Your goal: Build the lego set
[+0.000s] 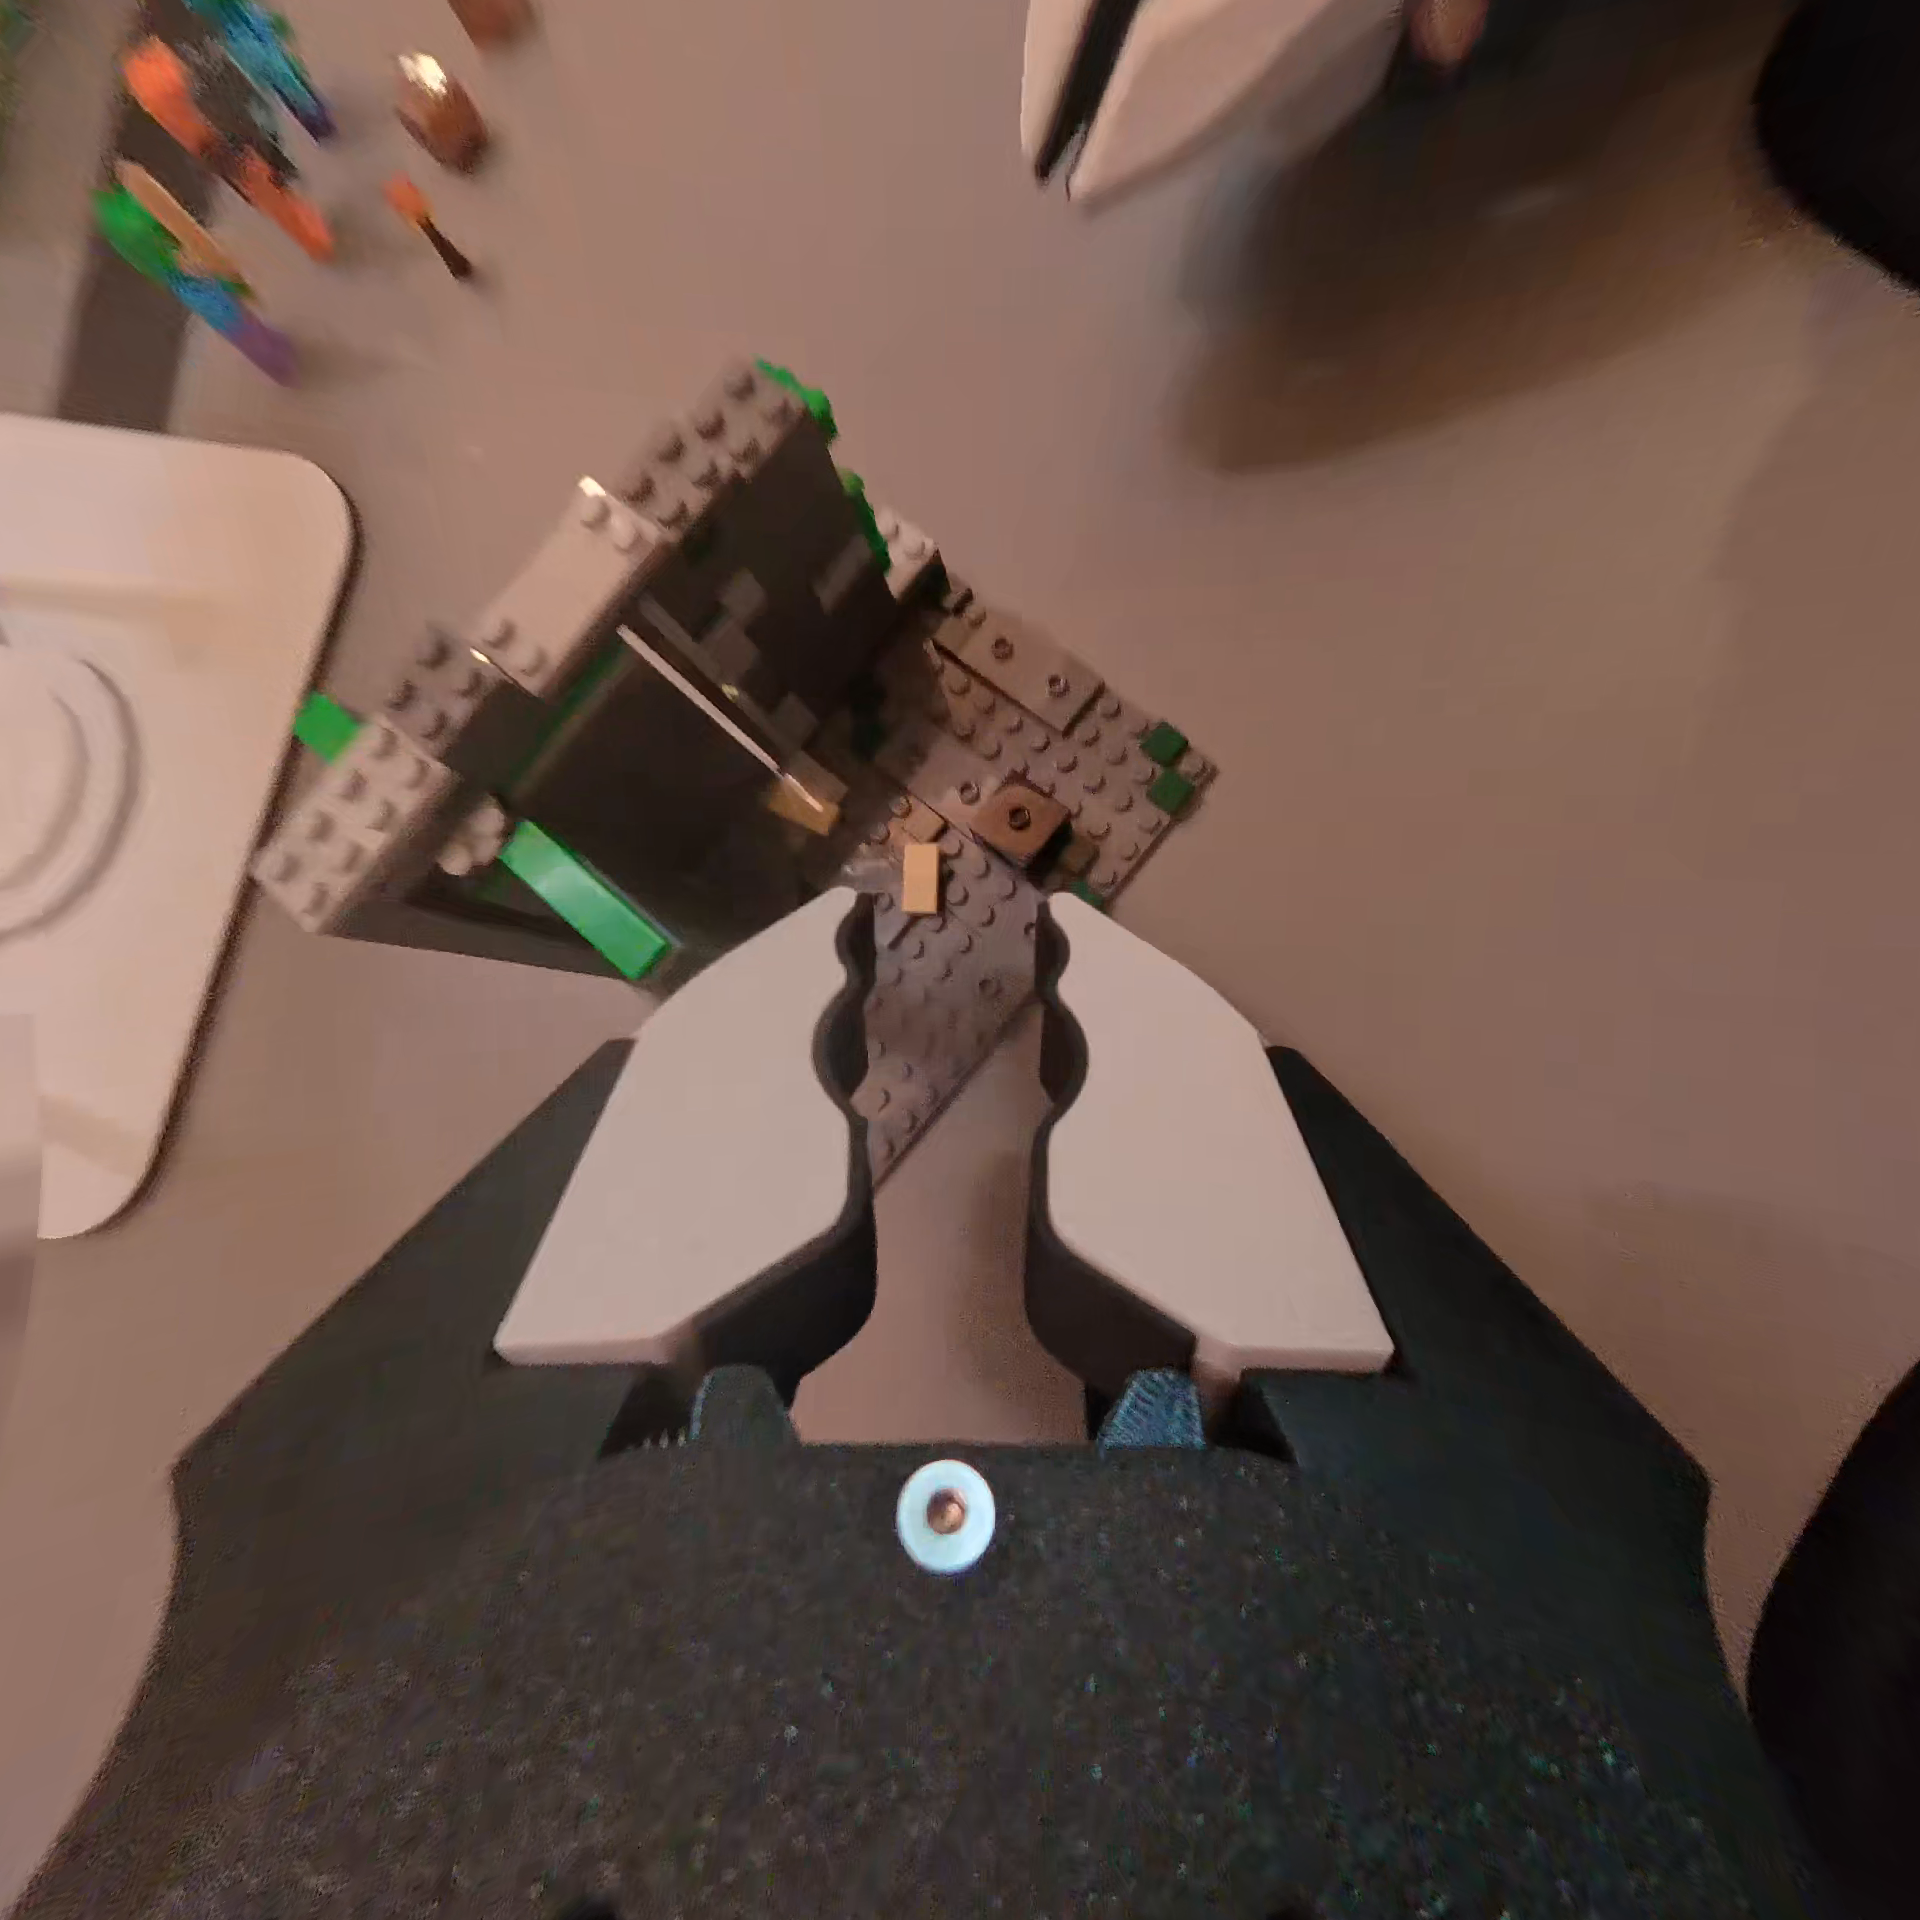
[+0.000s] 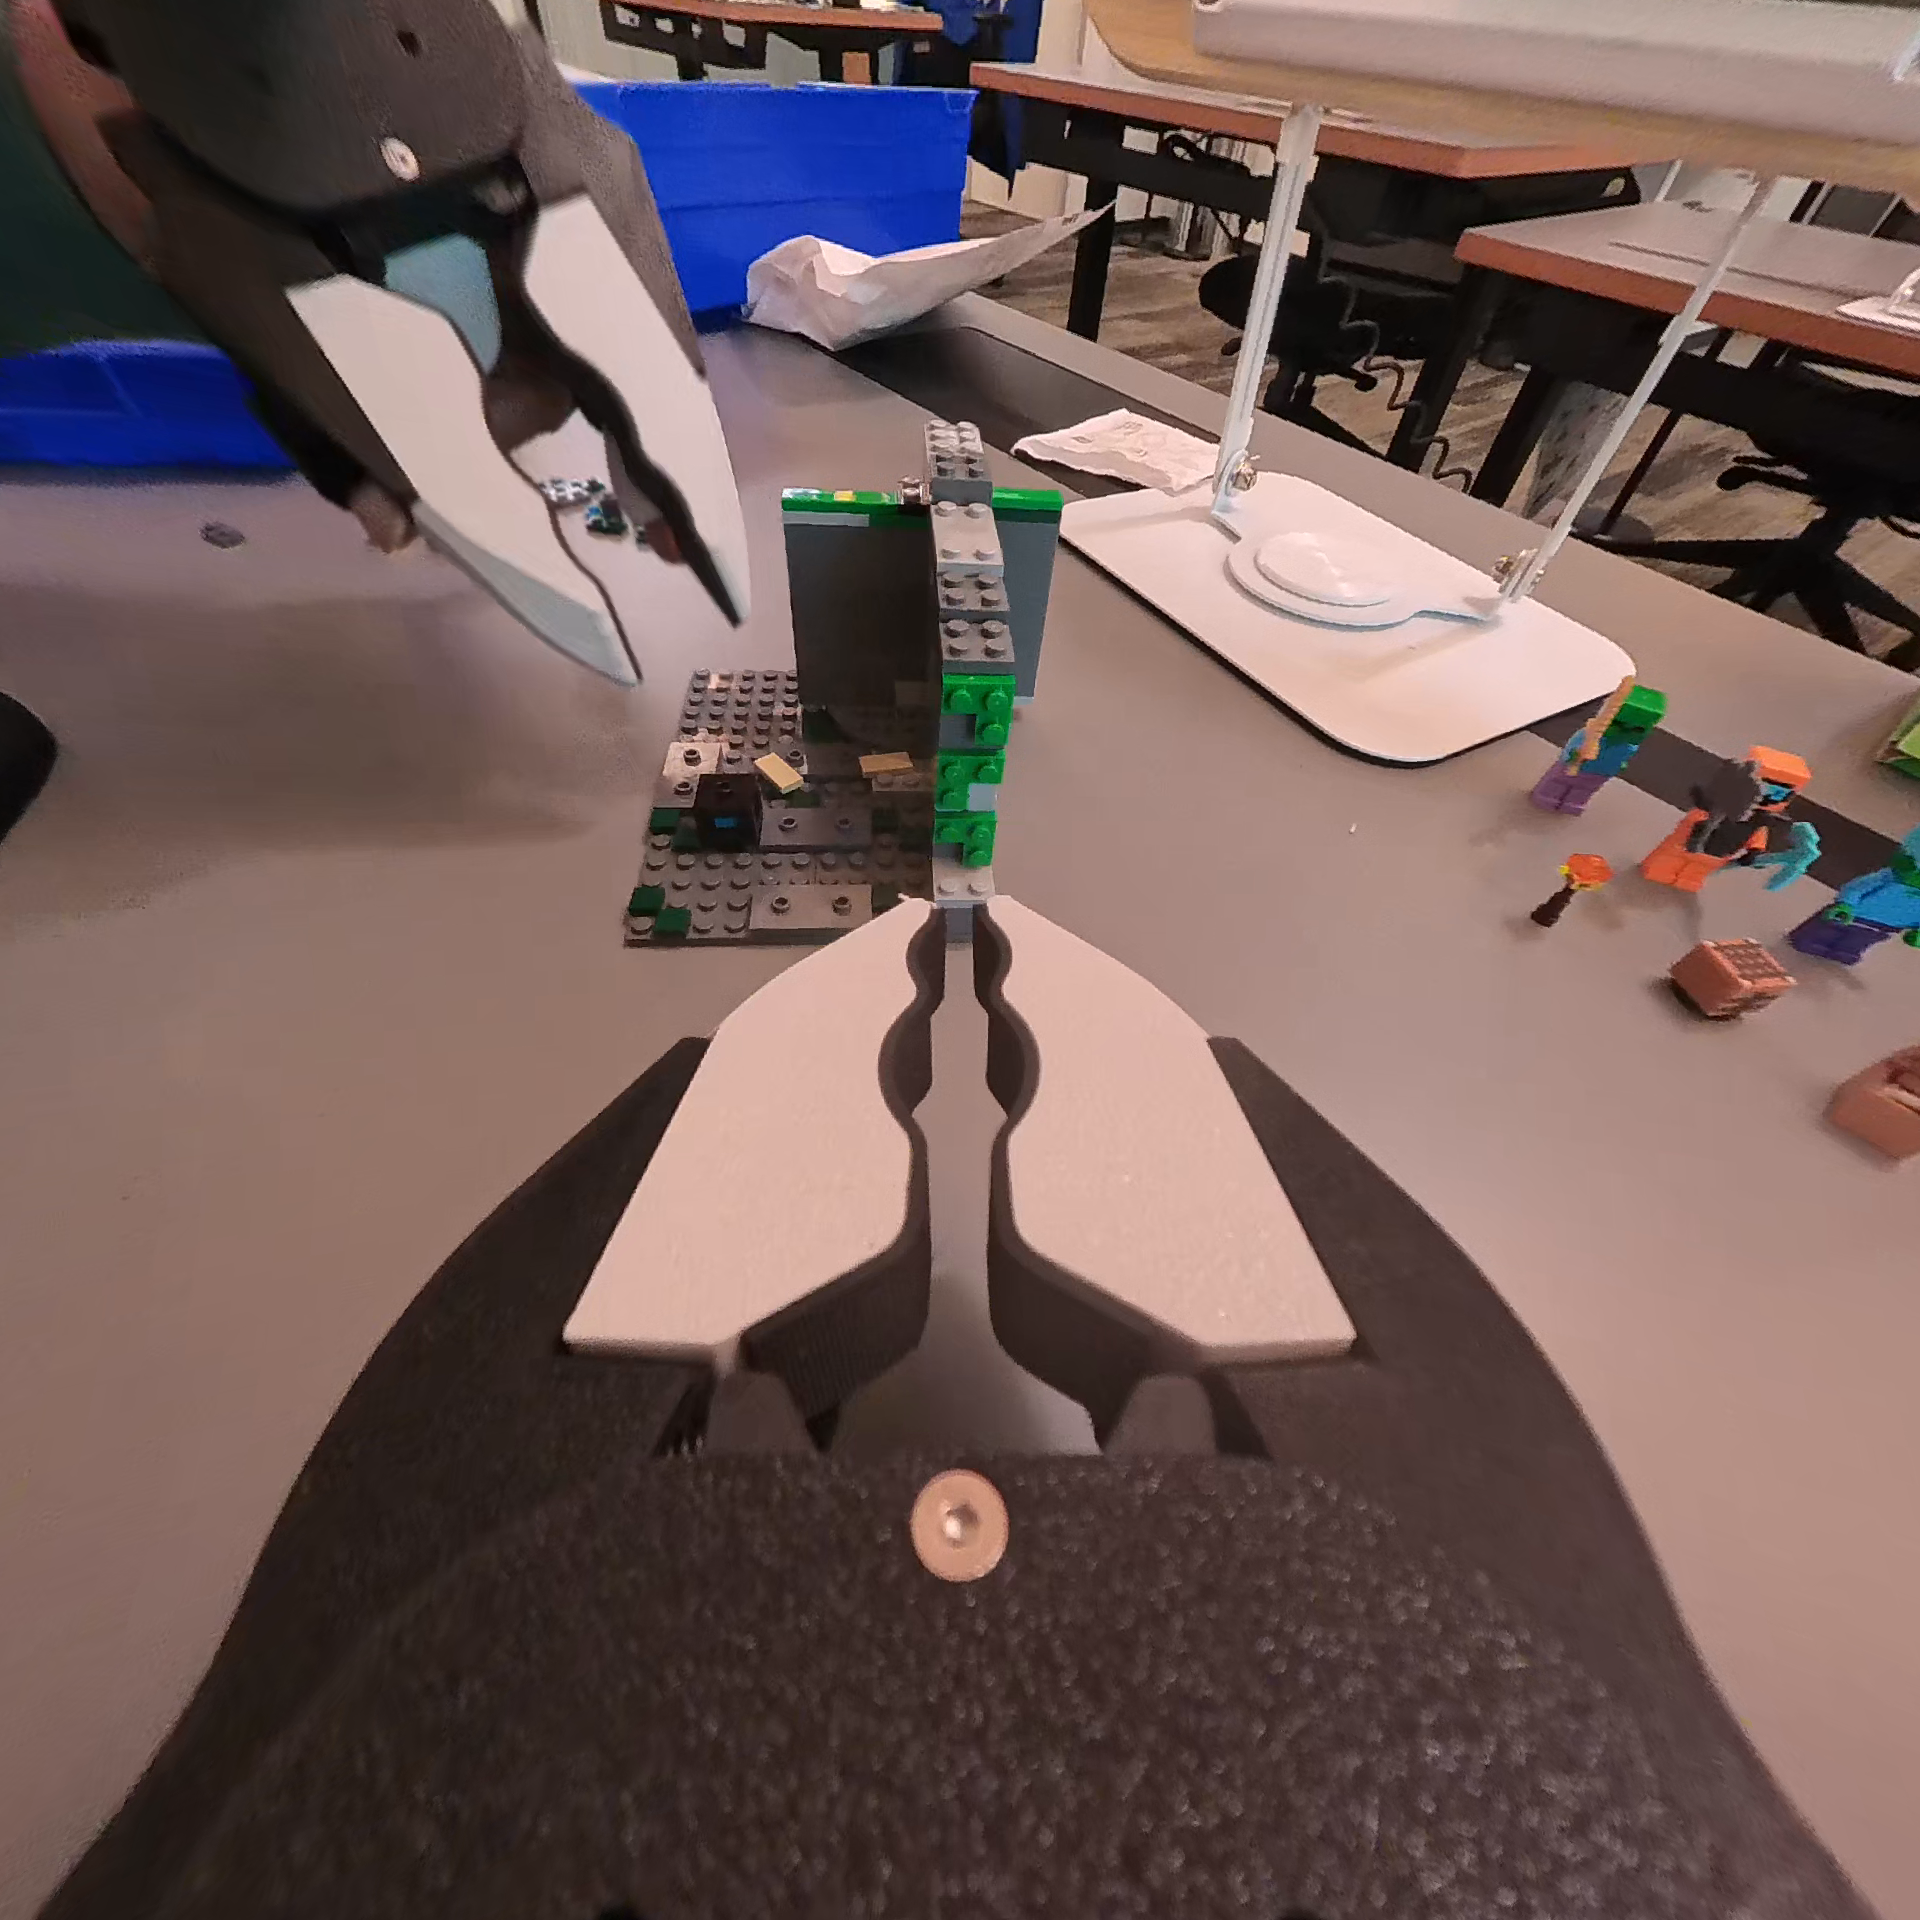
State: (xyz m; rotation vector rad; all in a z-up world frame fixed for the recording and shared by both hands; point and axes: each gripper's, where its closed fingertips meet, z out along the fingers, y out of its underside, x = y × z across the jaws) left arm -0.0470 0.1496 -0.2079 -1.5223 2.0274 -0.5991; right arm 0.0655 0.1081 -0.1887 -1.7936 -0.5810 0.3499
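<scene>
The lego build (image 1: 727, 644) is a grey baseplate (image 1: 1039, 748) with a tall grey and green wall (image 2: 894, 623) standing along one side. Tan tiles (image 1: 920, 878) and a brown piece (image 1: 1018, 821) sit on the plate, and a black cube (image 2: 727, 816) shows in the right wrist view. My left gripper (image 1: 945, 914) is open and empty, hovering over a corner of the baseplate; it also shows above the build in the right wrist view (image 2: 681, 639). My right gripper (image 2: 963, 909) is nearly shut with a thin gap, low over the table, pointing at the wall's narrow end. From above, the right gripper (image 1: 1060, 182) is apart from the build.
A white lamp base (image 2: 1351, 623) stands beside the build. Minifigures (image 2: 1735, 821), a small torch (image 2: 1569, 883) and a brown block (image 2: 1730, 977) lie at the right. Blue bins (image 2: 779, 177) and crumpled paper (image 2: 904, 270) are at the back of the grey table (image 2: 312, 1039). About 12 cm separates my left fingertips from my right. The brown piece (image 1: 1018, 821) is about 4 cm from my left fingertips and 11 cm from my right.
</scene>
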